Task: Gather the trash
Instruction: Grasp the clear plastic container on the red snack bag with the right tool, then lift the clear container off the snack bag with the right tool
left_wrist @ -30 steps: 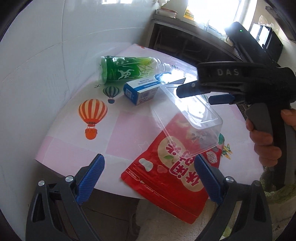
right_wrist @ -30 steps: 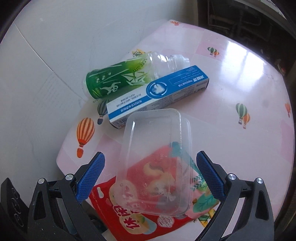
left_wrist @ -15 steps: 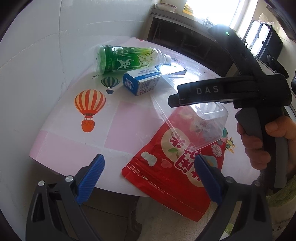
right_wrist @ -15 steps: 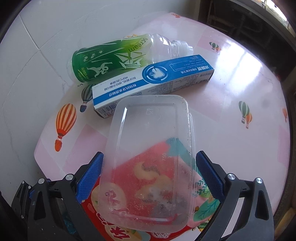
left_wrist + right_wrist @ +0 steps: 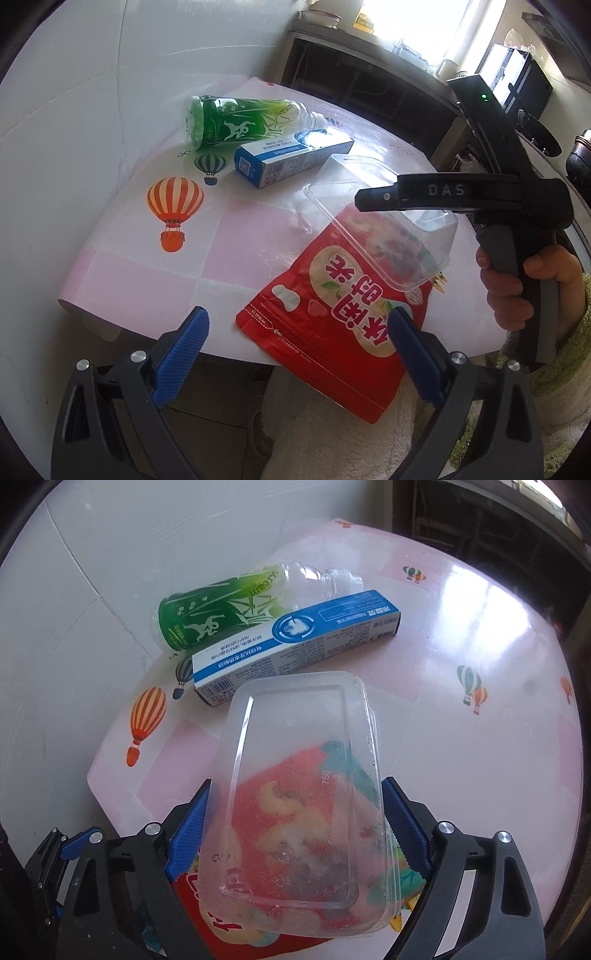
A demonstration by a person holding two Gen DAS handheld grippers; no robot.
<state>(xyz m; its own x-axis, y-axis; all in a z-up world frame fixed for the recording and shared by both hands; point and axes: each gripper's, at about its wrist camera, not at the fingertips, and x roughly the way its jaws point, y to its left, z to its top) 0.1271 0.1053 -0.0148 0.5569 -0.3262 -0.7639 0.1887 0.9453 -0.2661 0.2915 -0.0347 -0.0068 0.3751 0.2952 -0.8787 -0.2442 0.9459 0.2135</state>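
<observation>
Lying upturned, clear grimy container (image 5: 295, 782)

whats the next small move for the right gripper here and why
Probably finish closing on the clear plastic container. The right gripper is closing with its blue pads either side of the container, which lies upside down on the red snack bag. The left gripper hangs open, holding nothing.

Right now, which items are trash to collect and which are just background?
Job items:
- clear plastic container, upside down, between the closing right claw pads
- red snack pouch under it
- green-label bottle, on its side
- blue and white carton

Just there:
- table with its balloon-print cover
- counter by the window
</observation>
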